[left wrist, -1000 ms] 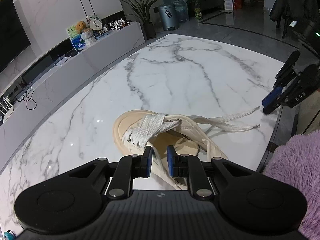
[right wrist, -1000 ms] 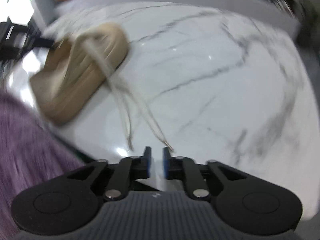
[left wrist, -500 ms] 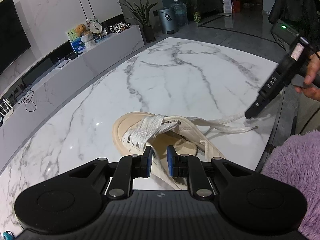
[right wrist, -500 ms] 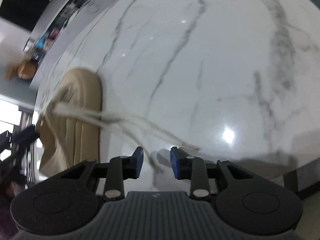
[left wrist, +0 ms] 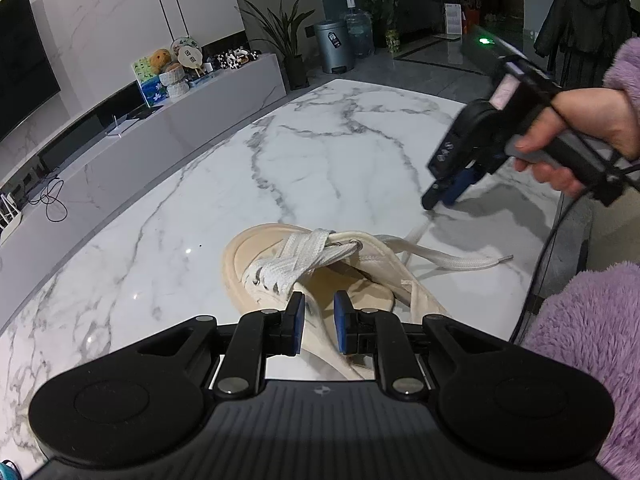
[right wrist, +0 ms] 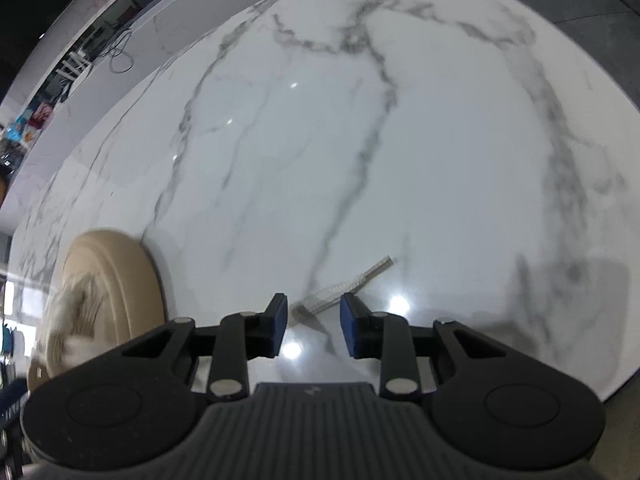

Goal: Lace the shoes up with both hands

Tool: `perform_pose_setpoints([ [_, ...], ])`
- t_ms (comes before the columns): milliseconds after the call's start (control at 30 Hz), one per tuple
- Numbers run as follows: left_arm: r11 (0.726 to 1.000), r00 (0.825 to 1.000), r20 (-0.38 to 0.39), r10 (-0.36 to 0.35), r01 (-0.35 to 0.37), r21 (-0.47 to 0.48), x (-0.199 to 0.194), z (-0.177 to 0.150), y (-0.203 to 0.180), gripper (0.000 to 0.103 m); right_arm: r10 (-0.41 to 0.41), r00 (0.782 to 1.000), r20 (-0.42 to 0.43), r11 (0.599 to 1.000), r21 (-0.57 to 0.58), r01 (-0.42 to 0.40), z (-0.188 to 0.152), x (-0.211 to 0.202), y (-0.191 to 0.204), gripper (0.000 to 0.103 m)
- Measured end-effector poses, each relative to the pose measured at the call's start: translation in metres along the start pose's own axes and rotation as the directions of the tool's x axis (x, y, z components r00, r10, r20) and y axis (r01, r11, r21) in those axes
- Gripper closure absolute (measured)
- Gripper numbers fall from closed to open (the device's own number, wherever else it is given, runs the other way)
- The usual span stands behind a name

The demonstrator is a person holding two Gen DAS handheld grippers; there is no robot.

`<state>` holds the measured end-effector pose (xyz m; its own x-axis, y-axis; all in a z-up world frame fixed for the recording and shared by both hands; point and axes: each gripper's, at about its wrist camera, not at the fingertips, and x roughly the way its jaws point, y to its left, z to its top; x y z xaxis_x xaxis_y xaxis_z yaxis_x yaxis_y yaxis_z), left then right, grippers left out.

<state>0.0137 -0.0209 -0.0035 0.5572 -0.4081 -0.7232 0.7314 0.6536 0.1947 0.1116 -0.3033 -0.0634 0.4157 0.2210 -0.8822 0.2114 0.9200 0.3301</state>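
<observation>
The shoe (left wrist: 320,280) lies on the marble table (left wrist: 320,152), toe away from the left gripper (left wrist: 319,328). Its lace (left wrist: 440,258) is threaded through the lower eyelets, and 2 free ends run out to the right over the table.

The left gripper is at the heel side of the shoe. Its jaws stand a little apart, with the edge of the shoe's collar seen between them; I cannot tell if they really press on it or only hover above. I judge that this gripper is there to keep the shoe steady.

The right gripper (right wrist: 311,326) is low over the table, to the right of the shoe. Its jaws are apart and hold nothing. One lace end (right wrist: 348,286) lies flat on the table between the blue pads (right wrist: 278,320), its tip pointing away and to the right.

So the step in hand seems to be the pickup of a free lace end. The next move calls for lowering the right gripper until the pads stand on both sides of the lace, then closing near the tip. The lace is thin and flat on smooth marble, so the pads must nearly touch the surface, or it may slip out.
</observation>
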Motion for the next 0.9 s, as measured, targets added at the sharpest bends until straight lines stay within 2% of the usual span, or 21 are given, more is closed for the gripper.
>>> perform_pose_setpoints([
  [133, 1.000, 1.000, 0.007, -0.006, 0.006, -0.011, 0.001, -0.002, 0.003, 0.089, -0.082, 0.996, 0.039, 0.993, -0.083, 0.085, 0.007, 0.010, 0.021, 0.080],
  [233, 1.000, 1.000, 0.012, -0.011, 0.011, -0.019, 0.001, -0.003, 0.005, 0.089, -0.146, 0.987, 0.074, 0.978, -0.138, 0.155, 0.010, 0.014, 0.029, 0.080],
  [400, 0.999, 1.000, 0.019, -0.019, 0.020, -0.029, 0.001, -0.006, 0.008, 0.089, -0.155, 0.984, 0.085, 0.978, -0.128, 0.165, 0.020, 0.021, 0.032, 0.080],
  [500, 0.999, 1.000, 0.018, -0.025, 0.026, -0.036, 0.002, -0.007, 0.009, 0.089, -0.163, 0.982, 0.097, 0.966, -0.188, 0.179, 0.019, 0.024, 0.038, 0.081],
  [567, 0.999, 0.999, 0.018, -0.031, 0.032, -0.043, 0.002, -0.007, 0.010, 0.089, -0.179, 0.977, 0.112, 0.948, -0.247, 0.202, 0.018, 0.028, 0.045, 0.085],
  [600, 0.998, 0.999, 0.018, -0.035, 0.036, -0.049, 0.002, -0.007, 0.010, 0.089, -0.181, 0.977, 0.117, 0.942, -0.266, 0.206, 0.017, 0.029, 0.046, 0.093],
  [633, 0.998, 0.999, 0.018, -0.039, 0.040, -0.055, 0.002, -0.007, 0.011, 0.089, -0.182, 0.976, 0.122, 0.935, -0.285, 0.210, 0.017, 0.030, 0.048, 0.098],
  [733, 0.997, 0.999, 0.017, -0.046, 0.047, -0.062, 0.001, -0.008, 0.011, 0.089, -0.141, 0.984, 0.105, 0.926, -0.337, 0.169, 0.017, 0.029, 0.046, 0.100],
  [900, 0.996, 0.999, 0.010, -0.047, 0.047, -0.072, 0.002, -0.009, 0.013, 0.089, -0.040, 0.986, 0.162, 0.858, -0.500, 0.117, 0.004, 0.005, 0.054, 0.100],
])
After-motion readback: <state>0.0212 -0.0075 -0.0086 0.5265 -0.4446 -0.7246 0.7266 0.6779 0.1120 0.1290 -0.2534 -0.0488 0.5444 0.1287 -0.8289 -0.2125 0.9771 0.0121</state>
